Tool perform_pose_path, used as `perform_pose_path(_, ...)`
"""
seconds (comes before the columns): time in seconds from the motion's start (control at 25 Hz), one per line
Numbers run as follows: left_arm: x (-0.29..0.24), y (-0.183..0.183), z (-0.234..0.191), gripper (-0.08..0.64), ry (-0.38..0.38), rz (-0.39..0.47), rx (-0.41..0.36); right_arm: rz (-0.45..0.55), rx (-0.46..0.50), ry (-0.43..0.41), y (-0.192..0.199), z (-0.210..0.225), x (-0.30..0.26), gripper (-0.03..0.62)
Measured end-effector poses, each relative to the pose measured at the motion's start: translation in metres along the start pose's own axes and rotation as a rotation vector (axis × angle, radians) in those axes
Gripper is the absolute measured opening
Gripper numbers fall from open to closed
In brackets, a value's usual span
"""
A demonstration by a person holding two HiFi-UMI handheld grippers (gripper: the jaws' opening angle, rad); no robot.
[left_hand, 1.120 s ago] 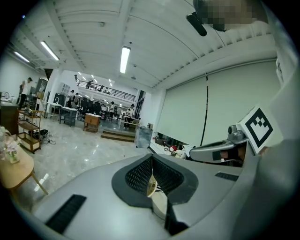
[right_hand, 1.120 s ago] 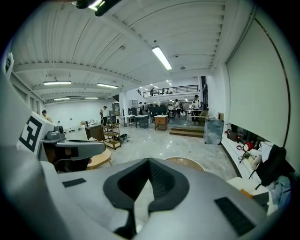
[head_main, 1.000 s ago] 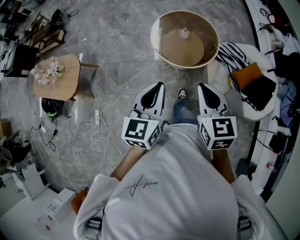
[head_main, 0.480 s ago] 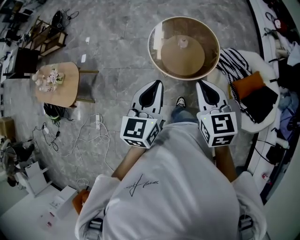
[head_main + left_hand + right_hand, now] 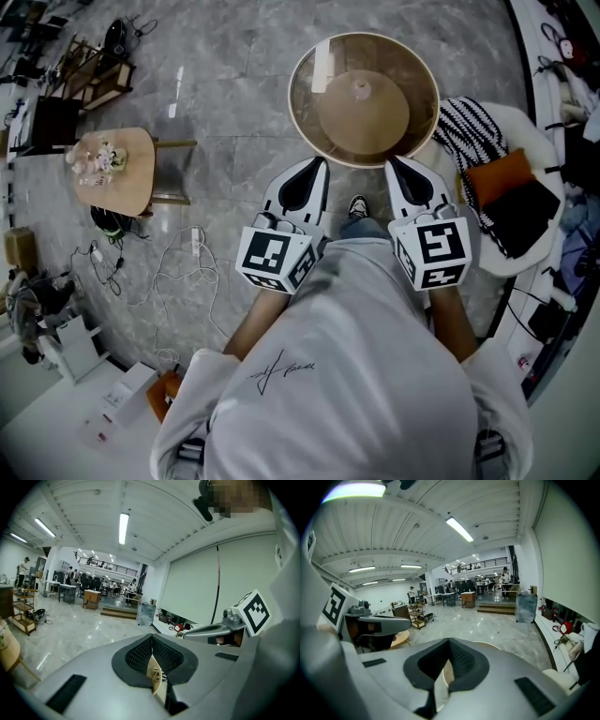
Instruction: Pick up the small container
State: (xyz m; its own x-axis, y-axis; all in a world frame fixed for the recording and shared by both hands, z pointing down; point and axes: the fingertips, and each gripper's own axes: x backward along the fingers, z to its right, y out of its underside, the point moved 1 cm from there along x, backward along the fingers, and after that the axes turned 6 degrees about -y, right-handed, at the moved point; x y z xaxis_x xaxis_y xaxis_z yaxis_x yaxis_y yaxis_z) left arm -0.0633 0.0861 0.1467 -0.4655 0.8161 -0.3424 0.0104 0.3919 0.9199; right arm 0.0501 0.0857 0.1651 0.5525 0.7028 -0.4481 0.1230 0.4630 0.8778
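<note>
A small pale container [image 5: 359,89] stands at the middle of a round glass-topped table [image 5: 306,112] ahead of me in the head view. Both grippers are held side by side at waist height, pointing at the table's near rim. The left gripper [image 5: 317,170] is shut with nothing in it, and the right gripper [image 5: 397,167] is also shut and empty. In the left gripper view the jaws [image 5: 151,637] meet at a thin slit, with the right gripper [image 5: 208,629] beside them. The right gripper view shows its jaws [image 5: 449,642] closed over the table's rim [image 5: 497,647].
A small wooden side table [image 5: 131,178] with flowers stands at the left. An armchair [image 5: 487,169] with a striped throw and an orange cushion sits right of the round table. Cables [image 5: 178,267] trail over the marble floor. A white desk [image 5: 56,427] is at the lower left.
The person has walked forward: the round table has drawn nearer to both gripper tips. Both grippers stay shut and side by side.
</note>
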Motion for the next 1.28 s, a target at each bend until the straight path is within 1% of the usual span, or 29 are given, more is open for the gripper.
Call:
perform_pose_path(0.12,-0.007,0.0,0.003,0.017,0.012,0.005,-0.008,0.005,-0.017,-0.015,0.002,0.009,-0.005,0.014)
perform_pose_path(0.24,-0.012,0.003,0.011,0.017,0.061,-0.003,-0.009,0.018,-0.073,-0.041,0.005,0.015,-0.006,0.014)
perform_pose_path(0.32,-0.014,0.007,0.017,0.017,0.079,-0.014,-0.017,0.029,-0.092,-0.061,0.008,0.015,-0.004,0.015)
perform_pose_path(0.36,-0.015,0.008,0.018,0.017,0.082,-0.018,-0.022,0.032,-0.082,-0.07,0.009,0.014,-0.004,0.014)
perform_pose_path(0.48,-0.016,0.014,0.022,0.017,0.085,-0.029,-0.027,0.034,-0.013,-0.091,0.012,0.009,-0.002,0.015)
perform_pose_path(0.6,-0.017,0.02,0.022,0.017,0.092,-0.046,-0.002,0.018,0.028,-0.136,0.018,0.001,-0.005,0.015)
perform_pose_path(0.68,-0.02,0.022,0.019,0.017,0.08,-0.057,-0.009,0.011,0.03,-0.15,0.022,-0.001,-0.01,0.015)
perform_pose_path(0.8,-0.023,0.02,0.014,0.017,0.042,-0.058,-0.033,0.015,0.026,-0.132,0.025,0.004,-0.017,0.015)
perform_pose_path(0.92,-0.028,0.019,0.009,0.017,0.049,-0.058,-0.017,0.018,0.008,-0.108,0.024,0.008,-0.024,0.015)
perform_pose_path(0.96,-0.029,0.02,0.007,0.017,0.048,-0.058,-0.025,0.017,-0.002,-0.095,0.022,0.009,-0.025,0.015)
perform_pose_path(1.0,-0.03,0.019,0.005,0.017,0.04,-0.053,-0.053,0.018,-0.008,-0.082,0.021,0.011,-0.026,0.014)
perform_pose_path(1.12,-0.036,0.018,-0.001,0.017,-0.012,-0.02,-0.229,0.021,0.012,-0.062,0.017,0.016,-0.031,0.015)
perform_pose_path(1.16,-0.039,0.02,-0.002,0.017,-0.023,-0.02,-0.254,0.02,0.019,-0.062,0.017,0.019,-0.034,0.014)
perform_pose_path(1.2,-0.043,0.022,-0.003,0.017,-0.023,-0.024,-0.244,0.02,0.025,-0.061,0.018,0.021,-0.038,0.014)
perform_pose_path(1.28,-0.049,0.026,-0.004,0.017,-0.005,-0.033,-0.197,0.028,0.031,-0.055,0.018,0.024,-0.044,0.014)
